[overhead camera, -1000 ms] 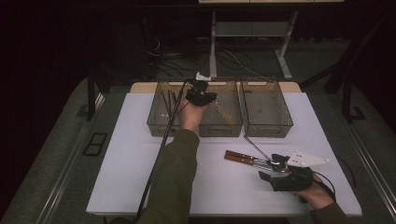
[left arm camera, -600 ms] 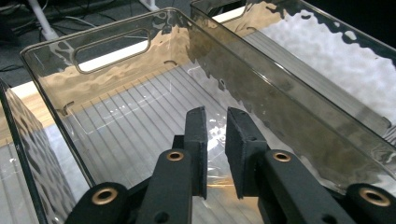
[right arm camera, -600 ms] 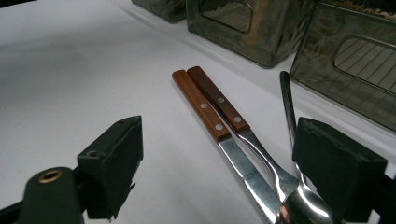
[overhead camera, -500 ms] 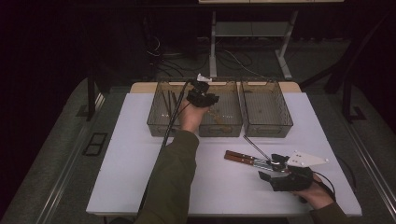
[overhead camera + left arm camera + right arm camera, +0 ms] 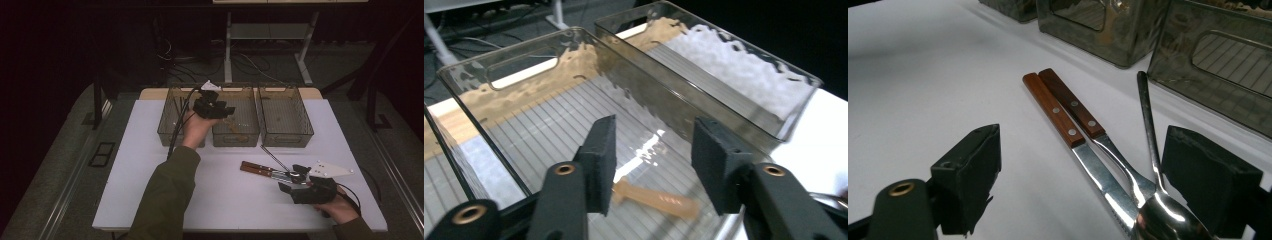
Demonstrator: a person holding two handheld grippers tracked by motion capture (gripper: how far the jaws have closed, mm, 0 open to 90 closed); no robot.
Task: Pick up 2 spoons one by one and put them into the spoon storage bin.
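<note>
My left gripper [image 5: 218, 109] hovers over the middle clear bin [image 5: 236, 140], reaching in from the near side. Its jaws have just been opening, and it [image 5: 654, 137] is open with nothing between the pads. Below it a tan flat utensil [image 5: 656, 200] lies loose on the ribbed floor of the bin [image 5: 524, 67]. My right gripper [image 5: 295, 179] rests near the front right of the white table [image 5: 150, 190], open [image 5: 1088, 147]. Between its jaws lie a wooden-handled knife [image 5: 1053, 107], a wooden-handled fork [image 5: 1073, 107] and a metal spoon [image 5: 1148, 120].
Three clear bins stand in a row at the far edge: the left bin [image 5: 167, 131], the middle one and the right bin [image 5: 286, 137]. A cable [image 5: 177, 127] trails from the left gripper down along the forearm. A dark table frame stands beyond.
The left hand has shifted slightly over the middle bin, and its gripper sits a little higher. The right hand and the cutlery have kept still.
</note>
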